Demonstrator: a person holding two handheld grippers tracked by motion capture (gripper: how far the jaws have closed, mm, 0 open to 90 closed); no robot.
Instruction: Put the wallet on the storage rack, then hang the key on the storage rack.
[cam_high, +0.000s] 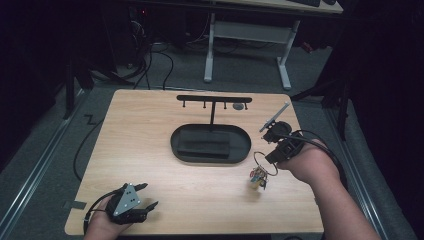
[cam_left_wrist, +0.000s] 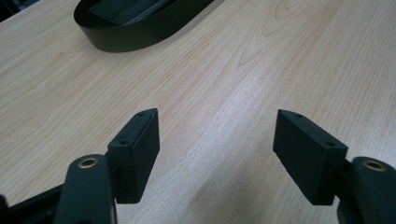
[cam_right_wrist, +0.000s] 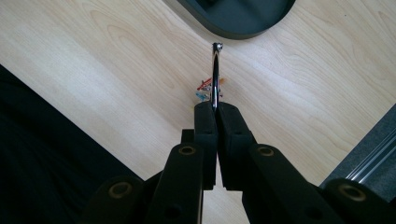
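A metal key ring (cam_high: 265, 162) with a small colourful charm (cam_high: 258, 178) hanging from it is held above the table's right side. My right gripper (cam_high: 276, 159) is shut on the ring; in the right gripper view the ring (cam_right_wrist: 215, 74) stands edge-on between the closed jaws (cam_right_wrist: 216, 112), with the charm (cam_right_wrist: 205, 88) behind it. A black oval tray (cam_high: 210, 143) with a T-shaped hanger stand (cam_high: 214, 100) sits at the table's middle back. My left gripper (cam_high: 147, 196) rests open near the front left corner, its jaws (cam_left_wrist: 215, 154) wide apart over bare wood.
The wooden table (cam_high: 150, 150) ends close behind the left hand at the front edge. A cable (cam_high: 320, 145) trails from the right gripper. The tray's rim (cam_left_wrist: 121, 42) lies ahead of the left gripper. A white desk frame (cam_high: 247, 45) stands on the floor beyond.
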